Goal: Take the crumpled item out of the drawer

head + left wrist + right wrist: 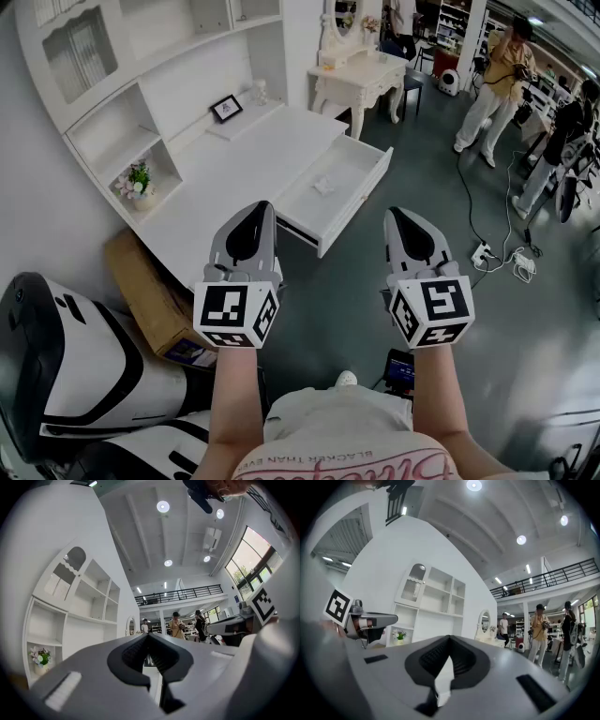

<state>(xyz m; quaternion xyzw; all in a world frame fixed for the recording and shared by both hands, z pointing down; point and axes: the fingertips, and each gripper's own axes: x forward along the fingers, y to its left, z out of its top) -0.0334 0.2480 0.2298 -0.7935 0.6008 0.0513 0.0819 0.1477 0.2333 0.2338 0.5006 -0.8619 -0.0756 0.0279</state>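
Note:
A white desk (234, 169) has its drawer (359, 202) pulled open toward the grey floor. A small pale crumpled item (324, 185) lies inside the drawer, near its middle. Both grippers are held up in front of me, well short of the drawer and roughly level. My left gripper (263, 208) sits over the desk's front edge, its jaws meeting at the tip (149, 635) with nothing between them. My right gripper (397, 216) hovers over the floor to the right of the drawer, also shut and empty (449, 638).
A cardboard box (150, 291) and a white-and-black machine (56, 356) stand left of me. The shelf unit holds a flower pot (138, 181) and a picture frame (226, 108). A dressing table (361, 80), people (497, 84) and a floor power strip (483, 253) are beyond.

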